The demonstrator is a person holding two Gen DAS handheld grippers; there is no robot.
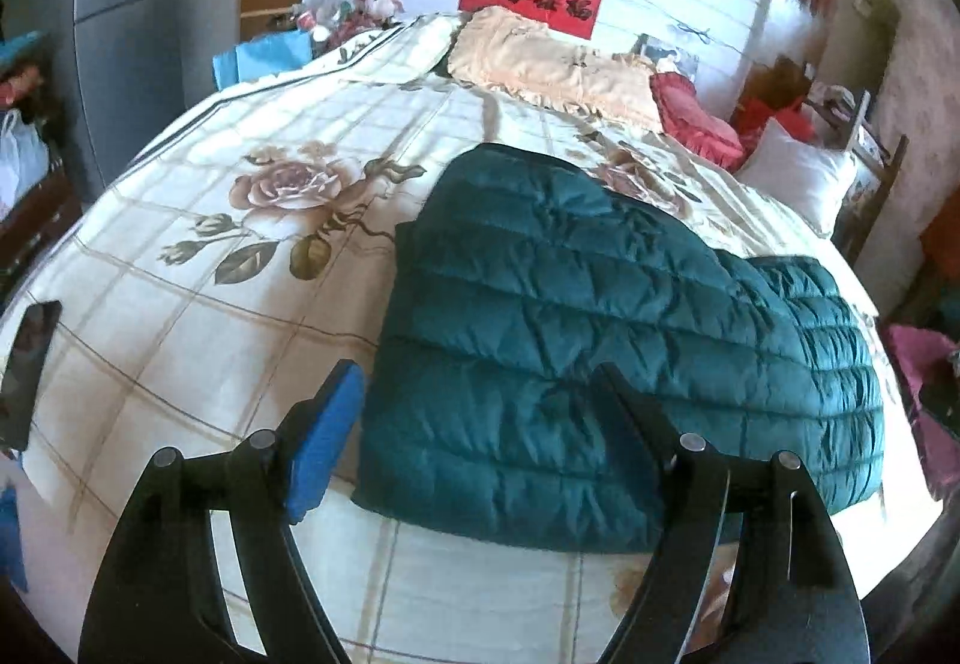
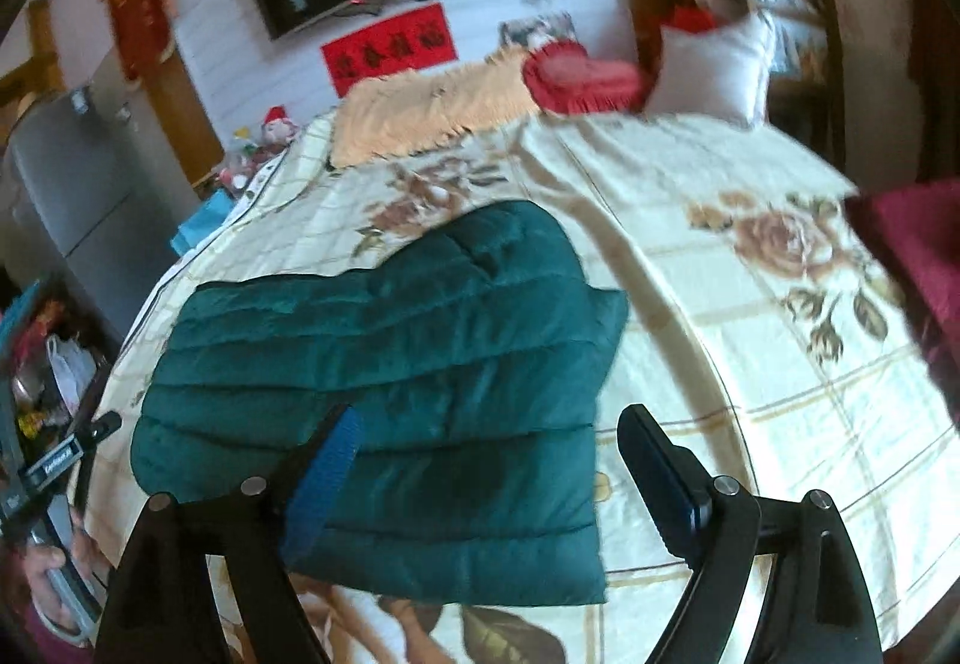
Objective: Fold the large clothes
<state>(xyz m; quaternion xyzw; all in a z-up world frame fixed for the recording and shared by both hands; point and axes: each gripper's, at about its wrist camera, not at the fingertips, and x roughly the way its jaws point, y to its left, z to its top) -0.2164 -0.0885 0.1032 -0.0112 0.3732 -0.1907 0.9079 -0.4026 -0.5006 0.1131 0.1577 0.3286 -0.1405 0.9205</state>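
Note:
A dark teal quilted puffer jacket (image 1: 600,316) (image 2: 390,352) lies folded into a rough rectangle on the cream floral bedspread (image 1: 210,304) (image 2: 750,364). My left gripper (image 1: 477,373) hovers above the jacket's near left edge, its jaws wide apart and nothing pinched between the blue pad and the black finger. My right gripper (image 2: 489,415) hangs over the jacket's near right corner, also open and empty. Both sit clear of the fabric. At the left rim of the right wrist view, a hand (image 2: 48,562) grips the other tool's handle.
A dark phone (image 1: 30,370) lies on the bedspread at the left. A peach pillow (image 1: 540,64), a red cushion (image 1: 696,118) and a white pillow (image 1: 798,172) line the far side. Maroon cloth (image 2: 918,268) hangs at the right. A grey fridge (image 1: 126,34) stands beyond the bed.

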